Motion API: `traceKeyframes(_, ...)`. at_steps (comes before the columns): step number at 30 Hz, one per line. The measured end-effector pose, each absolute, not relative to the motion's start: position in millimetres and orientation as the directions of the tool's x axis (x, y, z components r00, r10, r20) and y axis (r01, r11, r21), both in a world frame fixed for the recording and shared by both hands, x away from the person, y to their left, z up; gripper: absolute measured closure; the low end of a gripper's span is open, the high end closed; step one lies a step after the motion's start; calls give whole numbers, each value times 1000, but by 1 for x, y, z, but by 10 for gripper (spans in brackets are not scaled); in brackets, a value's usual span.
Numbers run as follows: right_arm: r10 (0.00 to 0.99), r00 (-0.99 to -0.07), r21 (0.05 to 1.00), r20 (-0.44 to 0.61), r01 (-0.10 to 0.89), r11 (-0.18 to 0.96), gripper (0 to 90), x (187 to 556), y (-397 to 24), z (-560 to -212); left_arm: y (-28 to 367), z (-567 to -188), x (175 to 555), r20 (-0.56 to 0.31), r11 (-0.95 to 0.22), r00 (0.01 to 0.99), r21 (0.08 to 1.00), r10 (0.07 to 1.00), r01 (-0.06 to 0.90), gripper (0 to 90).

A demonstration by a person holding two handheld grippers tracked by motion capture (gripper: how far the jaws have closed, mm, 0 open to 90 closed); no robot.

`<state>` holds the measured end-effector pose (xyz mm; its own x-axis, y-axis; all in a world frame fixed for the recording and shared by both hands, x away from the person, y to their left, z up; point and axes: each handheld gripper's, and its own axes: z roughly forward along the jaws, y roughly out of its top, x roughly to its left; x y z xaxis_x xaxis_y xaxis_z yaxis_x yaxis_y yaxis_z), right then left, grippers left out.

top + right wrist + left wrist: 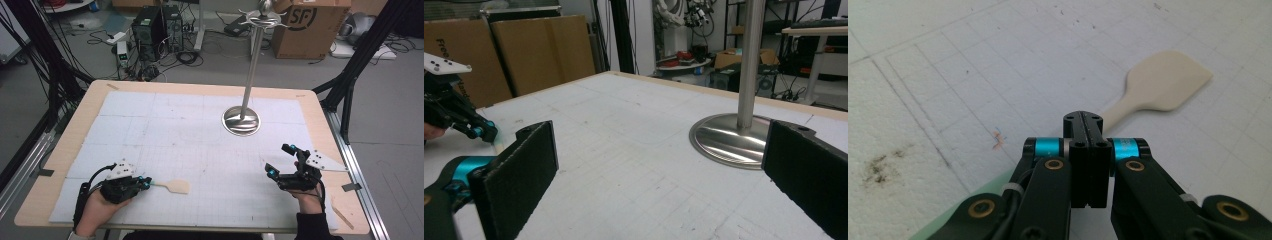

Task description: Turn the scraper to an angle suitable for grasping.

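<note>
The left gripper (148, 183) sits low over the near left part of the worktop (95, 100), its jaws pressed together on the thin handle of a pale cream, flat wooden spatula (176, 186). In the left gripper view the closed tips (1083, 122) pinch the end of that handle, and the broad, rounded blade of the spatula (1163, 82) lies straight ahead of the gripper, flat on the white gridded foam mat (948, 75) that covers the worktop. The right gripper (280, 161) hovers over the near right side of the mat, well apart from the spatula, with its two black padded jaws spread wide and nothing between them. Ahead of the right gripper, slightly to the side of its open jaws, stands a polished steel stand with a round base (729, 140) and a tall upright pole (252, 65); the base rests on the mat beyond the gripper's tips, not touching them. In the right gripper view the left gripper (486, 131) appears farther off at the left edge.
</note>
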<state>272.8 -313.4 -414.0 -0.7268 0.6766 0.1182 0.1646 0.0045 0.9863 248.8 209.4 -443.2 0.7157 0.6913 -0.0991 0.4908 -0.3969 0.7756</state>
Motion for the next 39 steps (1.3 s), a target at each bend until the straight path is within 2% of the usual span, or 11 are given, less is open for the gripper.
traceKeyframes(5,676,-727,986,118,164,5,6,273,-313,-414,210,-447,251,-100,-393,709,774,698,497,900)
traceKeyframes(9,676,-727,986,118,166,6,6,273,-314,-414,201,-449,257,-35,-425,707,777,707,464,900)
traceKeyframes(15,675,-730,987,108,158,12,6,273,-312,-413,190,-449,273,-42,-391,662,779,748,491,900)
traceKeyframes(19,674,-730,986,110,165,18,6,272,-312,-413,183,-448,279,-7,-418,668,774,744,475,900)
traceKeyframes(26,682,-726,989,93,146,21,6,273,-310,-413,178,-450,291,-54,-377,655,781,754,498,900)
traceKeyframes(37,676,-731,988,92,152,30,7,273,-309,-413,177,-449,289,-15,-394,662,794,749,463,900)
traceKeyframes(39,675,-732,988,95,152,26,6,273,-310,-413,182,-442,284,-28,-364,664,819,747,444,900)
